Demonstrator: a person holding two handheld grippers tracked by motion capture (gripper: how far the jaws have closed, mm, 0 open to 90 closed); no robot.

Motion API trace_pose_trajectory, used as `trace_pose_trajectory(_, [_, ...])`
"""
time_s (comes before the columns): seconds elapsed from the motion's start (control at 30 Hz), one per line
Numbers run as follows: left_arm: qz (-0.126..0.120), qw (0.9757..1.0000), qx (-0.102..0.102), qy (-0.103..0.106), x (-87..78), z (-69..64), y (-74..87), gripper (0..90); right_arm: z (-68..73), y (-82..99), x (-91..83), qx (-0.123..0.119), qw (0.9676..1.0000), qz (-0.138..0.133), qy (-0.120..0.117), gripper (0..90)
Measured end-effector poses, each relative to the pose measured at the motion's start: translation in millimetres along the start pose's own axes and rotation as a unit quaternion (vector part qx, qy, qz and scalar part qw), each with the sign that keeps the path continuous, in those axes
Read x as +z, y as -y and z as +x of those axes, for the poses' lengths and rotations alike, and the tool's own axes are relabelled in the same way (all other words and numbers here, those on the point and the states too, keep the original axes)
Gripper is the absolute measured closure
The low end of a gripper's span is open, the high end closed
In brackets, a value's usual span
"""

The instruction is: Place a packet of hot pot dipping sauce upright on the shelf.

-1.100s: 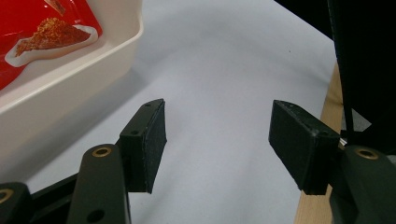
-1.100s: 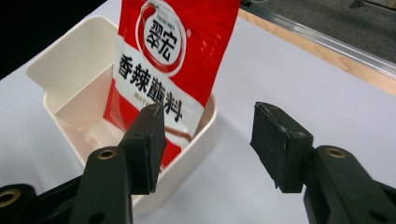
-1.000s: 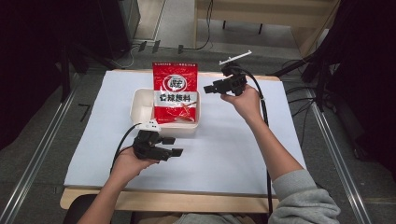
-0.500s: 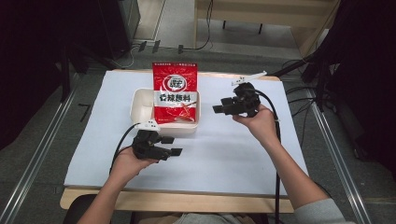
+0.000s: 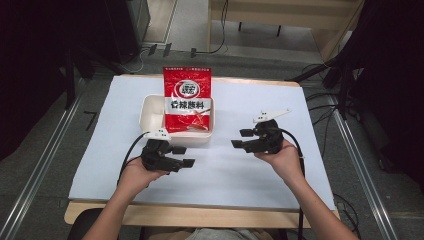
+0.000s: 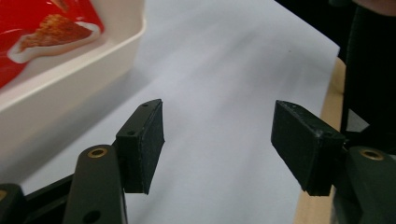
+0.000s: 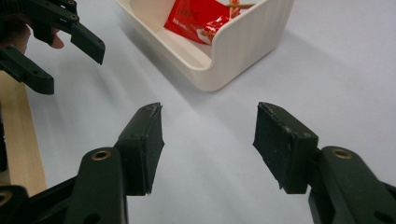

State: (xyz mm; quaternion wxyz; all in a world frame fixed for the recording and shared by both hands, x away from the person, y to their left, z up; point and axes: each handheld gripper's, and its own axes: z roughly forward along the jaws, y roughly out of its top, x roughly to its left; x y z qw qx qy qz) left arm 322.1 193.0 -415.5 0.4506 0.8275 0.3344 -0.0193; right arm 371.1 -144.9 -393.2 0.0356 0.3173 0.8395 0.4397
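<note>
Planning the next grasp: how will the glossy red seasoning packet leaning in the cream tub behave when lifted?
The glossy red seasoning packet probably flexes, since it is thin film. Its shine suggests slippery sides. It overhangs the cream ribbed plastic tub's far rim, so a nudge may tip it.

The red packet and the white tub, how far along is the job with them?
Done: the red packet stands inside the white tub. In hand: nothing; the left tongs and right tongs are open and empty, apart from the tub. Left: apparently nothing more with the packet.
</note>
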Motion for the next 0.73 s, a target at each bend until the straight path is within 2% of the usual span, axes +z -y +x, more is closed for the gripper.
trace_pose_trajectory(0.07, [-0.001,1.0,0.007,-0.005,0.8,-2.9,-0.4,35.2,1.6,6.9,1.2,0.009,0.9999,-0.004,-0.003,41.8])
trace_pose_trajectory(0.13, [-0.003,0.9999,0.009,-0.005,1.1,-3.4,-0.7,35.2,3.0,14.6,1.6,0.016,0.9998,-0.014,0.002,44.8])
trace_pose_trajectory(0.2, [-0.002,0.9999,0.009,-0.004,1.6,-3.4,-0.6,35.2,2.7,24.3,3.3,0.009,0.9995,-0.031,0.003,45.9])
trace_pose_trajectory(0.27, [0.001,0.9999,0.011,-0.004,2.1,-3.5,-0.4,35.1,1.0,31.3,8.3,0.028,0.9995,-0.016,-0.001,45.4])
trace_pose_trajectory(0.4, [0.0,0.9999,0.014,-0.003,2.5,-4.7,-0.4,34.4,0.8,38.4,13.6,0.026,0.9996,-0.001,0.008,42.3])
trace_pose_trajectory(0.73, [0.006,0.9998,0.014,-0.01,3.4,-1.2,0.8,33.4,-1.1,40.0,22.6,0.029,0.9994,0.018,-0.002,40.8])
